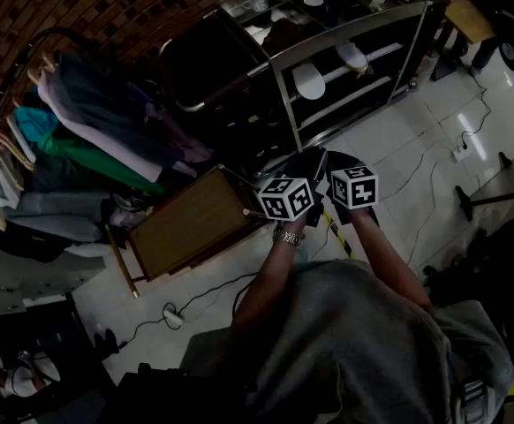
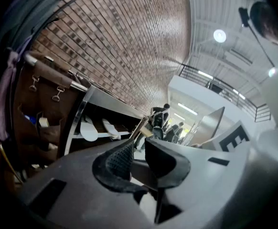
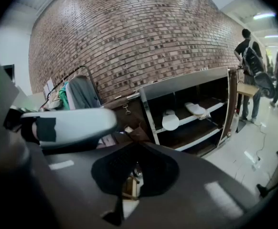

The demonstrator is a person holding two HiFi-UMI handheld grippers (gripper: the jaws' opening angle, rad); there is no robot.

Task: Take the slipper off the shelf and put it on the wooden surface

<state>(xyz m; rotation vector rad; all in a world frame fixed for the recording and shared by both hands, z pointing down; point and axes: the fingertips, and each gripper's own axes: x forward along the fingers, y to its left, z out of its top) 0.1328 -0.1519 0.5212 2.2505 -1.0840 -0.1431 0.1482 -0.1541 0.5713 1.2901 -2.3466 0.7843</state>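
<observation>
A slipper (image 3: 196,109) is lying on the shelf (image 3: 189,82). The left claw (image 2: 138,149) is hanging open, the right claw (image 3: 132,152) closed, both empty.

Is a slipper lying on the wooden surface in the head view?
No, the nearer slipper and the farther slipper both rest on the shelf, and the wooden surface bears no slipper.

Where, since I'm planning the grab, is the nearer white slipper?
Head view, upper right: the white slipper lies inside the metal-framed shelf, left of a second white slipper.
</observation>
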